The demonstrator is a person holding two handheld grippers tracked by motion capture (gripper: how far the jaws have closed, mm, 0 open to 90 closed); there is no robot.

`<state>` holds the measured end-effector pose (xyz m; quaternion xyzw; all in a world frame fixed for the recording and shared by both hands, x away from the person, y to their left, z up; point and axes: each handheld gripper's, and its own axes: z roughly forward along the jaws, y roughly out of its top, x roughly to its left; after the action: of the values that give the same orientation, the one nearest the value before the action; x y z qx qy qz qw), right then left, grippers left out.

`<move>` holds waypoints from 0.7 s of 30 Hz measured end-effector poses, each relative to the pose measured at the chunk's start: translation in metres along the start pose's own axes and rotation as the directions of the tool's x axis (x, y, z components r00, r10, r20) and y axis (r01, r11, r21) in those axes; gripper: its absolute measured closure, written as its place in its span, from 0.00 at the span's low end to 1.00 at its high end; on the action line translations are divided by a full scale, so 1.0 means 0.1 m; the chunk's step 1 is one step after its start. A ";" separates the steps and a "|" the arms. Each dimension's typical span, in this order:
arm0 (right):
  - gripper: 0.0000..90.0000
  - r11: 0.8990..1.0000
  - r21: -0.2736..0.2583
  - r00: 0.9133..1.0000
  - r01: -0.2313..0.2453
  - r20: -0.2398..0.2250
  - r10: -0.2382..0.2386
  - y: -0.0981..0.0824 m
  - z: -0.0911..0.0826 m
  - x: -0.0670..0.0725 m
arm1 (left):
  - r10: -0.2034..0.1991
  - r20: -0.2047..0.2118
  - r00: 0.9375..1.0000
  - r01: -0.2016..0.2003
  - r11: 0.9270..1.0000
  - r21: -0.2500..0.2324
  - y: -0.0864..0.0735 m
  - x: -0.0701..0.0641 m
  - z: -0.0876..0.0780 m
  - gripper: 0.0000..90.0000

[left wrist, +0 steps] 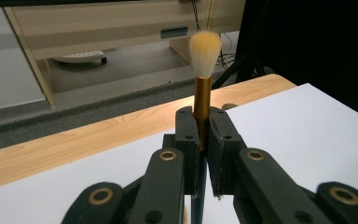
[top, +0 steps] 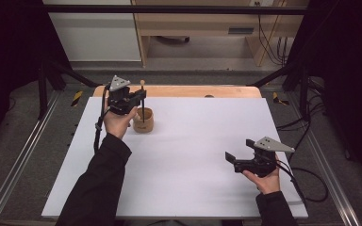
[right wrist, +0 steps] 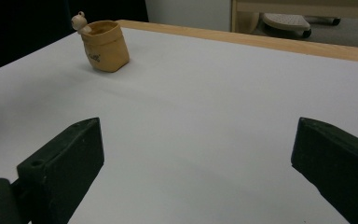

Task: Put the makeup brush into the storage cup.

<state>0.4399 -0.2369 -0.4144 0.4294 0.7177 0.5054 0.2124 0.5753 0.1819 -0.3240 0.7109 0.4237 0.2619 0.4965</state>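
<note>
At the far left of the table [top: 179,155], the left tool [top: 139,98] is clamped on one brush [top: 143,101], held upright with its lower end over or inside the small tan pot [top: 143,120]; from the high view I cannot tell whether the handle's tip touches the bottom. There the brush is a thin dark line with a pale knob on top. The left gripper view supplies the detail: a gold ferrule pinched between the two black pads, a cream tuft of bristles [left wrist: 205,46] pointing up, and a dark handle running down out of frame (its lower end is cut off, and the pot is hidden behind the tool).

Moving right, the white sheet is bare across the middle. At the near right, the right tool [top: 230,157] rests just above the sheet with its jaws spread wide and nothing between them. The right gripper view shows the pot [right wrist: 105,46] far off, with faint lettering too small to read and a little pale figure [right wrist: 79,21] on its rim.

Count: one brush, one pot, two tools.
</note>
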 end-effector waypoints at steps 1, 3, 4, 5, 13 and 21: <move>0.03 1.000 0.000 1.000 0.001 0.000 -0.001 0.00 0.00 0.00 | 0.004 -0.003 1.000 -0.004 1.000 -0.002 0.01 0.00 0.01 0.93; 0.03 1.000 0.000 1.000 0.001 0.001 -0.001 0.00 0.00 0.00 | 0.008 -0.008 1.000 -0.008 1.000 -0.004 0.03 0.01 0.03 0.93; 0.03 1.000 0.001 1.000 0.003 -0.001 -0.003 0.00 0.00 -0.01 | 0.006 -0.011 1.000 -0.006 1.000 -0.008 0.04 0.01 0.04 0.93; 0.03 1.000 -0.001 1.000 0.000 0.000 0.000 0.00 0.00 0.00 | 0.002 -0.011 1.000 -0.002 1.000 -0.013 0.05 0.02 0.05 0.93; 0.03 1.000 -0.004 1.000 -0.001 -0.002 0.001 0.00 0.00 -0.01 | 0.006 -0.026 1.000 -0.007 1.000 -0.019 0.11 0.06 0.13 0.93; 0.03 1.000 -0.001 1.000 0.000 -0.003 0.000 0.00 0.00 -0.01 | 0.001 -0.040 0.999 -0.002 1.000 -0.020 0.10 0.13 0.20 0.93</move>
<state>0.4406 -0.2372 -0.4144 0.4287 0.7178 0.5062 0.2115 0.6010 0.1821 -0.3228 0.7009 0.4302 0.2806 0.4949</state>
